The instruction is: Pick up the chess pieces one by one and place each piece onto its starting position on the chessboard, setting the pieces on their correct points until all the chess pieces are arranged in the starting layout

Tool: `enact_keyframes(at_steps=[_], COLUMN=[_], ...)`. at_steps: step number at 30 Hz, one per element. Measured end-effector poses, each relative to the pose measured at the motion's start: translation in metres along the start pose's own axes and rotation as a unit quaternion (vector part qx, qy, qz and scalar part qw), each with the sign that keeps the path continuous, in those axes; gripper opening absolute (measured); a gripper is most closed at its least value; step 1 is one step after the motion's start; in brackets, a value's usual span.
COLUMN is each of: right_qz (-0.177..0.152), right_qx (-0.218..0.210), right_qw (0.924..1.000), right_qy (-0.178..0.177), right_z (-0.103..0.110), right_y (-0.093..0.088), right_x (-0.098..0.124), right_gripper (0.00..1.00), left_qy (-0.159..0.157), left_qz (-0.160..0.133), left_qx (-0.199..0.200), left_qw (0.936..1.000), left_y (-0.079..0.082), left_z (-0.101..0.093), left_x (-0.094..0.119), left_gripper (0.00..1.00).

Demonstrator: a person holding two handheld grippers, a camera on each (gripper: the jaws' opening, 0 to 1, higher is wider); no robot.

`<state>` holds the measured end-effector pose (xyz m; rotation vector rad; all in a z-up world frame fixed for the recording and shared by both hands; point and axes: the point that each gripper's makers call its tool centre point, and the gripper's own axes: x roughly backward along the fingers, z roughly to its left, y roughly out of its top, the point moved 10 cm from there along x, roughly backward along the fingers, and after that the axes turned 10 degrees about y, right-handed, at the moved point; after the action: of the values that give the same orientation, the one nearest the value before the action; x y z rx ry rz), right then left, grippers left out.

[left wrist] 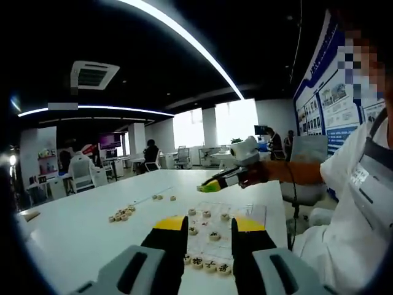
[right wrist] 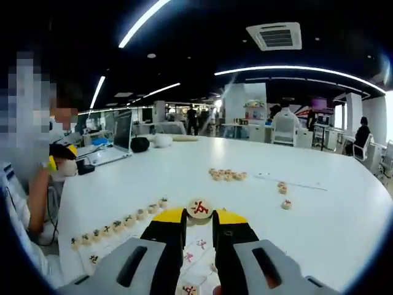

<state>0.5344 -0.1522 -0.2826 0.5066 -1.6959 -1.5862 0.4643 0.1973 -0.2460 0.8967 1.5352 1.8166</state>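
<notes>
My right gripper [right wrist: 199, 216] is shut on a round wooden chess piece [right wrist: 199, 208] with a red character, held above the pale chessboard sheet [right wrist: 198, 251]. A row of several black-marked pieces [right wrist: 116, 226] lines the board's left edge. In the left gripper view, the right gripper [left wrist: 207, 186] hovers over the board [left wrist: 250, 213], where several pieces [left wrist: 214, 235] stand. My left gripper [left wrist: 210, 226] is open above the near row of pieces [left wrist: 210, 264], with nothing between its jaws. A loose pile of pieces [left wrist: 123, 214] [right wrist: 227, 175] lies on the white table [left wrist: 80, 233].
Two stray pieces [left wrist: 166, 198] lie beyond the board, also seen as stray pieces [right wrist: 284, 195]. A laptop [right wrist: 120, 138] and a dark bag [right wrist: 140, 144] sit at the table's far left edge. The person [left wrist: 362, 190] sits close on the right. Office chairs and desks stand behind.
</notes>
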Motion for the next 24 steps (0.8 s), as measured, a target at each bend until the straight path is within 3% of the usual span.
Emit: enact_keyframes(at_steps=[9, 14, 17, 24], right_qz=[0.03, 0.05, 0.076, 0.144], right_qx=[0.026, 0.011, 0.008, -0.001], right_qw=[0.9992, 0.9987, 0.997, 0.989], right_qy=[0.004, -0.002, -0.003, 0.033], right_z=[0.019, 0.021, 0.022, 0.038], right_y=[-0.024, -0.037, -0.046, -0.073], right_x=[0.021, 0.03, 0.033, 0.04], right_gripper=[0.19, 0.19, 0.19, 0.19], left_qy=[0.003, -0.002, -0.001, 0.001], left_qz=[0.0, -0.001, 0.0, 0.001], left_qx=[0.002, 0.0, 0.0, 0.001], left_qw=[1.0, 1.0, 1.0, 1.0], left_y=[0.0, 0.0, -0.001, -0.001], left_z=[0.002, 0.0, 0.0, 0.001], left_x=[0.001, 0.0, 0.0, 0.0], left_gripper=[0.3, 0.3, 0.3, 0.3])
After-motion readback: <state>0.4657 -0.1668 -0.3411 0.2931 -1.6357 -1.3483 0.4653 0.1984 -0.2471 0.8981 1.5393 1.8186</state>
